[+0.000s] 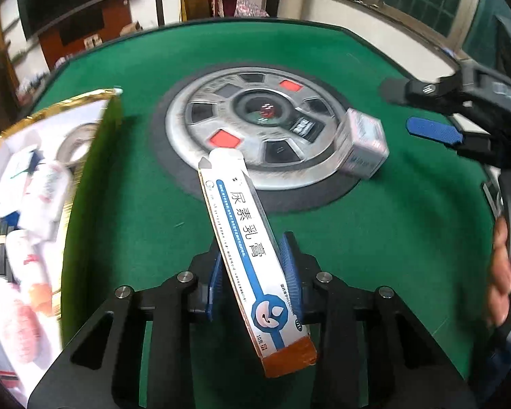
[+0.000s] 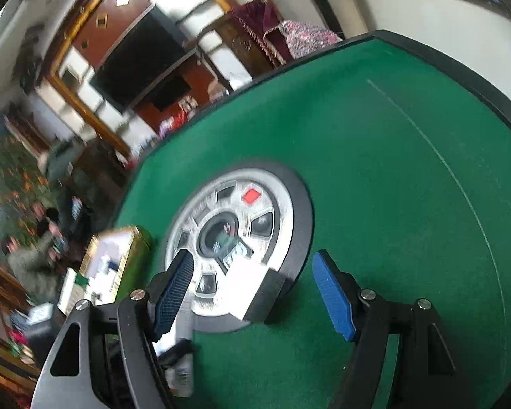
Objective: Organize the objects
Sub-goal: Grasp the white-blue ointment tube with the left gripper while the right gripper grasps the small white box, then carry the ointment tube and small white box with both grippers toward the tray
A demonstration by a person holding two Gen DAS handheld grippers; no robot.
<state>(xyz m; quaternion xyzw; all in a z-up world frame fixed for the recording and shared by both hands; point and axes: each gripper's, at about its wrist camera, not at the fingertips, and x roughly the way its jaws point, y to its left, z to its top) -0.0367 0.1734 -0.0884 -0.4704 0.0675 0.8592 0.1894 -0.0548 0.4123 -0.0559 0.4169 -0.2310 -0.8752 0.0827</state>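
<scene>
Ointment carton [image 1: 252, 255]: long, narrow white-and-blue cardboard box with an orange end, clamped across its narrow width near the orange end by the left hand-held gripper [image 1: 255, 272]; raised over the green counter [image 1: 391, 238], open flap end pointing toward the silver centre console [image 1: 252, 126].
Handling, ointment carton: probably light; thin card, likely to dent or crease under a hard squeeze; glossy faces, a little slippery; long overhang beyond the pads, so liable to swing or pivot. Best hold judged to be across the narrow faces nearer the middle than the end.
Small carton [image 1: 362, 145]: pale, squat box lying on the counter against the console's rim, free of both grippers; probably light and stiff enough for a grip across two opposite flat faces.
Storage box [image 1: 85, 184]: gold-rimmed, green-walled, at the left edge of the counter, already holding blurred white packets and tubes plus what looks like a tape roll; a likely destination for the cartons.
Right hand-held gripper [image 2: 260, 293]: spread wide, holding nothing, hovering above the counter near the console, blue pads well apart.
Count, loose cartons: two, one held and one on the counter.
Count, storage boxes: one.
Count, items inside the box: several, too blurred for a firm number.
Count, hand-held grippers: two.
</scene>
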